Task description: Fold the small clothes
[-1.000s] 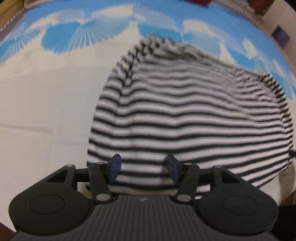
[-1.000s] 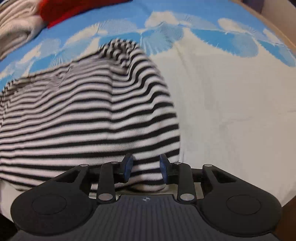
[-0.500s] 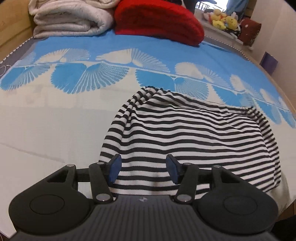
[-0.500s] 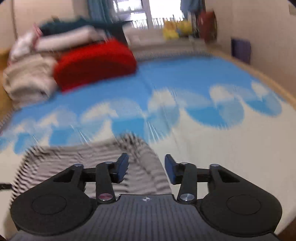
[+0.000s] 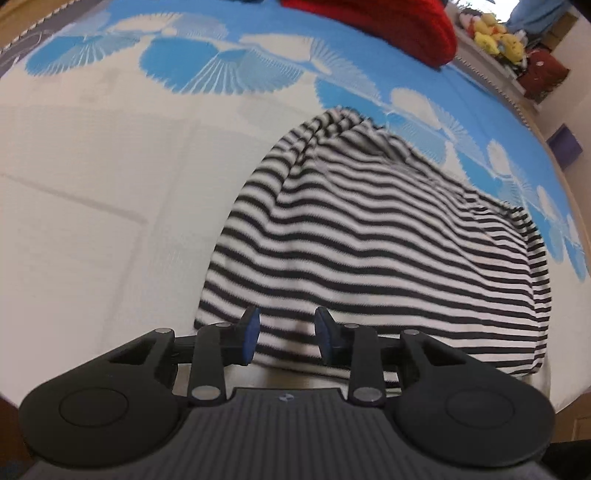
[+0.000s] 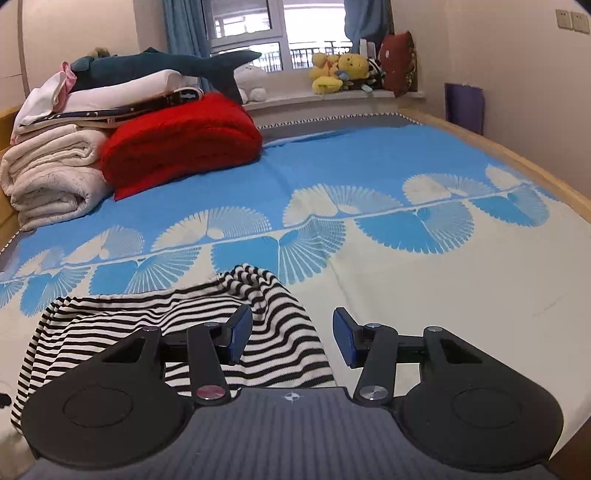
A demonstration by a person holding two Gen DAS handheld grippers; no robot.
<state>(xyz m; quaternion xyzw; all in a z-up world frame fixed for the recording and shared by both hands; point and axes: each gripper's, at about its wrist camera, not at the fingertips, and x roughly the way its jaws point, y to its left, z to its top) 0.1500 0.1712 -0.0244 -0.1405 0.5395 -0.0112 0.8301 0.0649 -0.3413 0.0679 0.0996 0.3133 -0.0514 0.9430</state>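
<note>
Daylight enters through the window (image 6: 280, 33) in the right wrist view; panes slightly overexposed. Room evenly lit, shadows soft. Strong fisheye bending at all frame edges; bed (image 6: 480, 295) rim curves. Left wrist view softer: striped garment (image 5: 388, 258) slightly smeared, stripes blurred. Right wrist view sharp throughout.

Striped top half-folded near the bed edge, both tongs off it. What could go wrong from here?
1. The left tongs, which have just been closing, hover over the striped top near its hem with nothing pinched; shutting here may catch only the top layer.
2. The far corner is bunched; folding over it would likely lock in a lump.
3. The hem lies near the bed edge, so a pull toward the camera may drag it off.
</note>
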